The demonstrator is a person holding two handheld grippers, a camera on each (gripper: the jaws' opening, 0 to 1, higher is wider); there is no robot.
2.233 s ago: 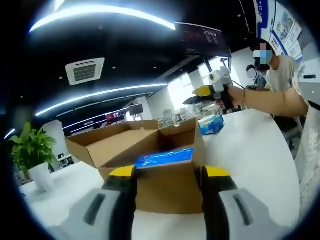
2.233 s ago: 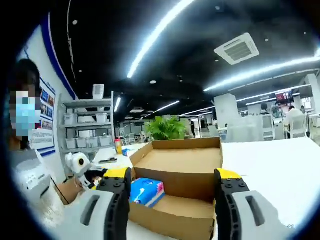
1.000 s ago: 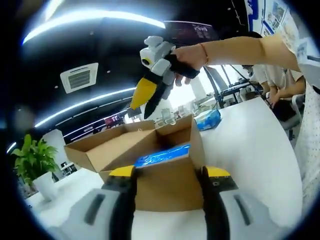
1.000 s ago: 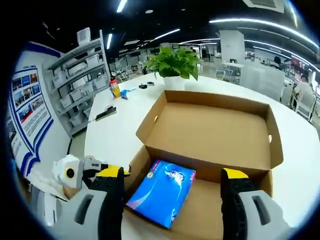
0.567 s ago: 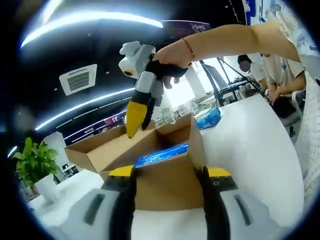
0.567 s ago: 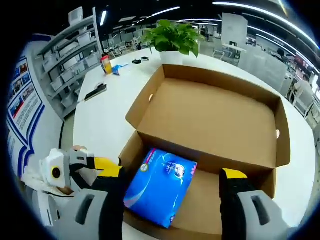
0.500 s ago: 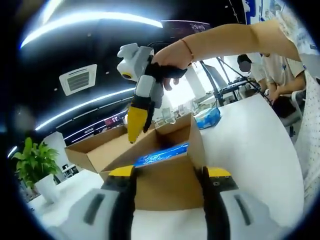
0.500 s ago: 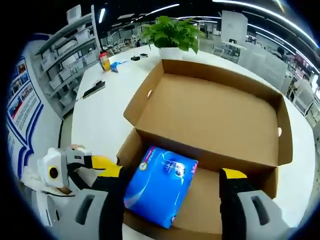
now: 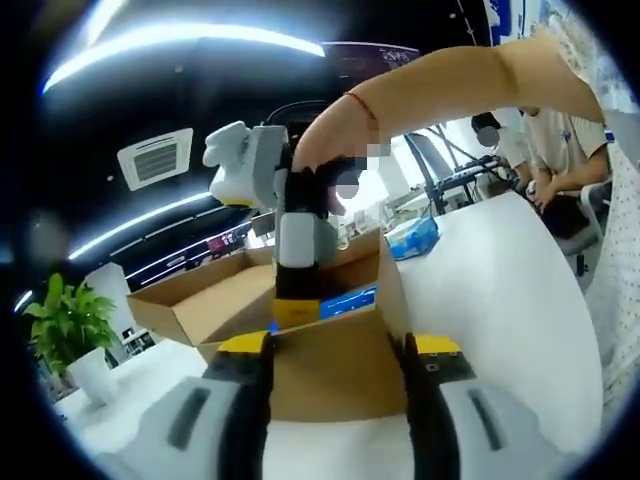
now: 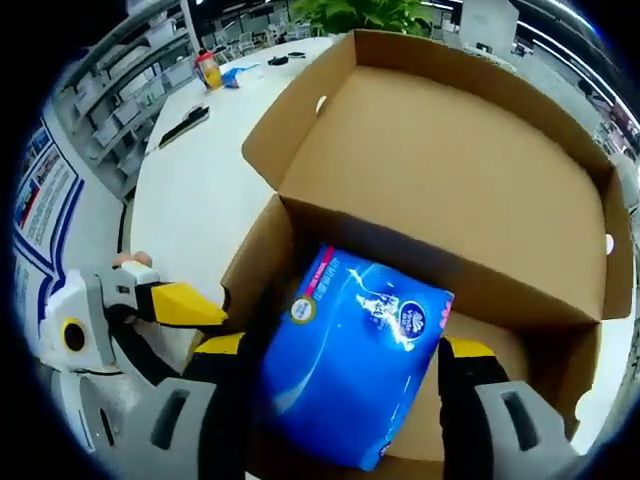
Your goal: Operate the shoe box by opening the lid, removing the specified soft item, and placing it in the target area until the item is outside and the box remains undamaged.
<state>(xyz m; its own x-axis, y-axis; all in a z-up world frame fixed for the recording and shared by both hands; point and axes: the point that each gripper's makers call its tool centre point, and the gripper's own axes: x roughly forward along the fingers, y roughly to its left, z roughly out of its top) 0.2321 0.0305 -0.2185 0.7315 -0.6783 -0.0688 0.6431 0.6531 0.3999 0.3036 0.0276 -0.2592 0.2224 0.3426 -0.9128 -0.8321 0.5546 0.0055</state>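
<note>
Fingers of the right gripper stand spread apart inside the open shoe box, one on each side of the blue soft pack, which lies on the box floor between them; whether they touch it cannot be told. In the left gripper view that gripper points down into the box over the pack. The left gripper rests low on the white counter just outside the box's front wall, fingers apart and holding nothing.
</note>
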